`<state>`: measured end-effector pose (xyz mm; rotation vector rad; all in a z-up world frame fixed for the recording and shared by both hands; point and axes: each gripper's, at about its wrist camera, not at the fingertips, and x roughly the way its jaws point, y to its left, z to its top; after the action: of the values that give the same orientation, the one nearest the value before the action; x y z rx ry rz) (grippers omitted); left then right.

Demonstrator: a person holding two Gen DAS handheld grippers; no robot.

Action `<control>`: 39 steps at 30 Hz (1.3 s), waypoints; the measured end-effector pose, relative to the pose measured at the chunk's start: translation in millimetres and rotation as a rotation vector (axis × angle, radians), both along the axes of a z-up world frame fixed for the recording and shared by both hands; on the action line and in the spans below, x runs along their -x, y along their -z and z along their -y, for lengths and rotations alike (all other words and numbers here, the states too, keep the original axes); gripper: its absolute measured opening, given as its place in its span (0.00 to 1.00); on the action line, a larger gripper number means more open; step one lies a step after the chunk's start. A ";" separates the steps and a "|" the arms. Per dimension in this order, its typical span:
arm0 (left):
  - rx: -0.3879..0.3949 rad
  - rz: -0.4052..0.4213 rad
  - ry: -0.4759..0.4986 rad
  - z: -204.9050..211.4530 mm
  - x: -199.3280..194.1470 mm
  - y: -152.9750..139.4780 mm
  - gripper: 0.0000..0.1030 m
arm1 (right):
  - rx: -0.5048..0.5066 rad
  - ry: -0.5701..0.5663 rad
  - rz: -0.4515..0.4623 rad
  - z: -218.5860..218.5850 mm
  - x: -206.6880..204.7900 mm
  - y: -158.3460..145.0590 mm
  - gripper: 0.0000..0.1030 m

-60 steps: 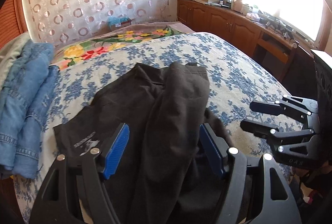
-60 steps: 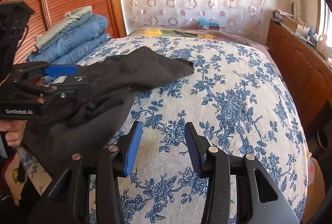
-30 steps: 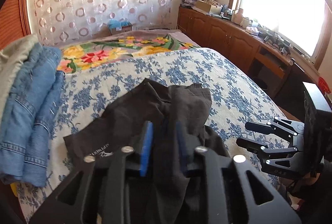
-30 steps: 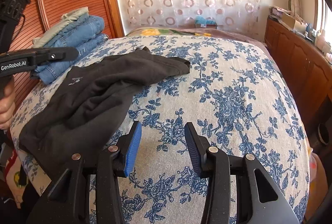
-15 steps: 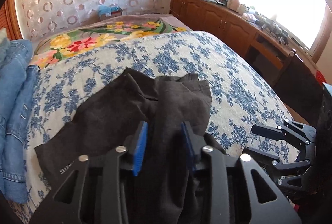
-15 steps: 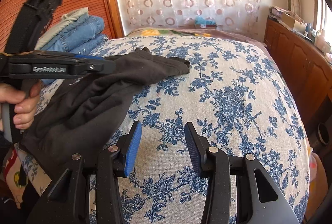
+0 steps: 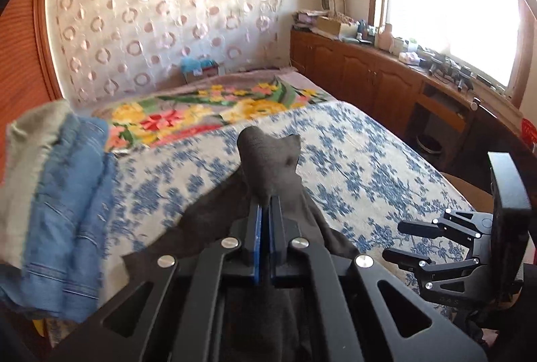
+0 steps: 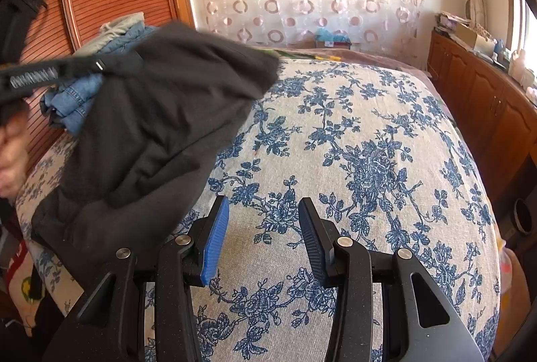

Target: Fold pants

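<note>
Left gripper (image 7: 265,211): the blue-padded fingers (image 7: 257,227) are seen pressed together on a bunch of dark fabric; the jaws have just been closing, and the cloth is caught between them.
Held item: the black pants (image 8: 161,133) are pinched at one gathered fold. A tuft of cloth stands up just beyond the fingertips, and the rest hangs away below and to both sides of the fingers.
Reason for the hold: a single pinch at a fold is judged to serve for lifting the garment clear of the bed so that it can be shaken out or turned before it is laid flat. This is a judgement, not a thing observed.
Position of the pants: part is raised off the bedspread (image 8: 369,160); the lower part is draped over the near left edge of the bed, to the left of the right gripper's fingers.
Right gripper (image 8: 265,237): the fingers stand apart with nothing between them. Only the flowered bedspread is seen through the gap, and the pants lie just beside the left finger without contact being shown.
Reason for the right gripper's placement: it is judged to be held ready beside the garment for a second grip.
Hand (image 8: 11,153): blurred at the left margin of the right wrist view, on the left gripper's handle.
Folded jeans (image 7: 67,200): stacked well to the left of the left fingers, judged already done.
Stage: early; no fold of the black pants is visible yet.
</note>
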<state>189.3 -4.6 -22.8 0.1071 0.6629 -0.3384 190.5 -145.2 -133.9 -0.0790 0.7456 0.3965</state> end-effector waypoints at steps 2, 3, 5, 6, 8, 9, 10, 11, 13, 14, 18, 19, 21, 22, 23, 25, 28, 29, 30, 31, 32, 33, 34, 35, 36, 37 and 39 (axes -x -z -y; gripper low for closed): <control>-0.016 0.025 -0.024 -10.0 -0.1 -7.7 0.00 | 0.001 0.000 0.000 -0.6 -0.2 0.1 0.42; -0.022 0.032 -0.037 -14.4 -3.0 -10.0 0.00 | 0.001 0.000 0.000 -0.6 -0.2 0.1 0.42; -0.033 0.039 -0.057 -21.6 -4.6 -13.4 0.00 | 0.001 0.000 0.000 -0.6 -0.3 0.2 0.42; -0.042 0.038 -0.067 -25.5 -6.1 -12.9 0.00 | 0.001 0.000 -0.001 -0.6 -0.4 0.1 0.42; -0.051 0.020 -0.071 -29.3 -9.0 -6.6 0.00 | 0.002 -0.001 -0.002 -1.4 -0.4 0.4 0.42; -0.053 0.002 -0.069 -30.5 -11.0 -1.5 0.01 | 0.002 -0.001 -0.002 -1.0 0.1 0.7 0.42; -0.052 -0.012 -0.068 -31.4 -12.7 2.6 0.04 | 0.002 -0.002 -0.003 -1.3 -0.1 0.9 0.42; -0.047 -0.031 -0.065 -32.4 -13.7 7.6 0.06 | 0.003 -0.002 -0.004 -1.4 -0.2 1.2 0.42; -0.037 -0.061 -0.056 -34.3 -15.2 16.9 0.11 | 0.002 -0.002 -0.004 -1.0 0.1 1.7 0.42; -0.034 -0.067 -0.058 -34.8 -14.3 20.3 0.17 | 0.002 -0.001 -0.004 -1.0 0.1 1.8 0.42; -0.020 -0.073 -0.081 -44.9 -7.0 30.4 0.37 | 0.000 -0.005 -0.006 -0.9 0.5 2.0 0.42; -0.012 -0.079 -0.089 -50.1 -5.0 33.2 0.38 | -0.001 -0.005 -0.006 -0.9 0.5 1.9 0.42; -0.013 -0.091 -0.101 -59.1 -1.4 39.4 0.39 | 0.000 -0.006 -0.006 -1.1 0.5 2.1 0.42; -0.019 -0.092 -0.106 -62.1 0.2 42.0 0.40 | 0.002 -0.007 -0.005 -1.4 0.5 1.9 0.42; -0.026 -0.094 -0.111 -66.3 2.8 45.2 0.41 | 0.004 -0.007 -0.002 -1.6 0.4 1.9 0.42; -0.034 -0.096 -0.119 -71.5 6.6 50.5 0.43 | 0.021 -0.017 0.005 -6.0 -0.7 0.5 0.42; -0.023 -0.101 -0.118 -79.0 11.5 55.3 0.51 | 0.006 -0.058 0.014 -16.1 -1.7 -6.4 0.42; -0.016 -0.102 -0.117 -81.0 12.8 56.3 0.56 | 0.002 -0.072 0.018 -20.9 -2.4 -10.0 0.42; -0.010 -0.101 -0.118 -82.7 14.2 57.2 0.60 | 0.000 -0.087 0.025 -27.1 -3.2 -14.0 0.42; -0.009 -0.097 -0.123 -84.0 15.5 57.3 0.65 | -0.002 -0.104 0.031 -34.1 -5.1 -17.7 0.42; -0.013 -0.090 -0.128 -84.7 17.3 57.3 0.65 | -0.003 -0.121 0.035 -41.5 -7.9 -21.2 0.43; -0.016 -0.086 -0.128 -85.7 18.8 57.2 0.65 | -0.003 -0.135 0.037 -47.3 -9.9 -23.5 0.43; -0.013 -0.084 -0.128 -87.2 19.2 56.6 0.65 | -0.002 -0.150 0.039 -54.7 -13.0 -25.3 0.43; -0.009 -0.081 -0.127 -88.2 21.0 56.0 0.65 | 0.001 -0.167 0.042 -63.4 -16.7 -26.7 0.43; -0.005 -0.078 -0.129 -89.4 22.7 55.2 0.65 | 0.006 -0.179 0.042 -69.6 -19.2 -27.5 0.43; -0.001 -0.071 -0.136 -91.4 24.8 53.7 0.65 | 0.013 -0.195 0.040 -77.3 -22.4 -27.1 0.44; 0.007 -0.064 -0.143 -94.9 27.6 52.1 0.65 | 0.026 -0.225 0.032 -92.0 -29.2 -24.8 0.44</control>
<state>161.7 90.3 -74.8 0.0420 0.7282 -0.2071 219.7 -53.2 -109.1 -0.1941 0.7126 0.5990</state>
